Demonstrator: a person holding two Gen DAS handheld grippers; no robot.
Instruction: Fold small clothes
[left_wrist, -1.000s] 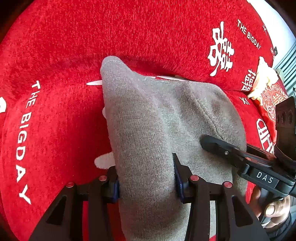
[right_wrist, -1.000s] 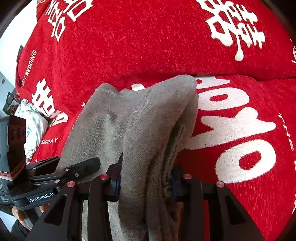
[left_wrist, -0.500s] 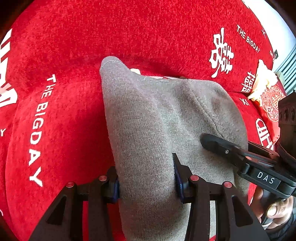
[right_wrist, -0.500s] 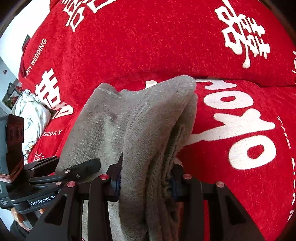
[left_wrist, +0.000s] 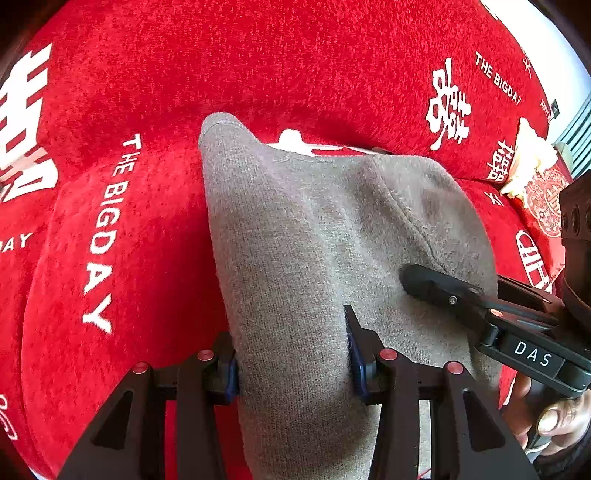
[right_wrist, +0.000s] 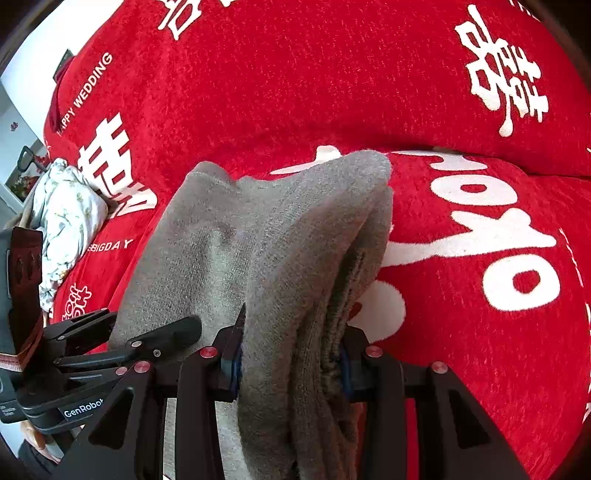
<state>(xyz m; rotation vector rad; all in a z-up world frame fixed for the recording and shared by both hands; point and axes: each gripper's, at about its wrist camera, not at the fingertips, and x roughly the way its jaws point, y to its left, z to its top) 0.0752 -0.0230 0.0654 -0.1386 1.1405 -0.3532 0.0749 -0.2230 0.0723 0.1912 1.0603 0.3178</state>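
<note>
Left wrist view: the left hand-held gripper (left_wrist: 291, 354) is closed on a grey knitted garment (left_wrist: 303, 236), its two blue-padded fingers (left_wrist: 356, 363) pressing a thick fold of the cloth between them. The garment rises as a bunched ridge above a red sofa cover (left_wrist: 155, 229) printed with white lettering and Chinese characters. The right hand-held gripper (left_wrist: 424, 284) comes in from the right edge, its black finger lying against the same garment, with the person's hand (left_wrist: 554, 417) below it.

Right wrist view: the right hand-held gripper (right_wrist: 290, 363) clamps several stacked layers of the grey knitted garment (right_wrist: 280, 236), folded edges showing on the right side. The left hand-held gripper (right_wrist: 162, 332) touches the garment from the left. A floral cushion (right_wrist: 66, 206) lies at the left edge of the red sofa cover (right_wrist: 332, 92).
</note>
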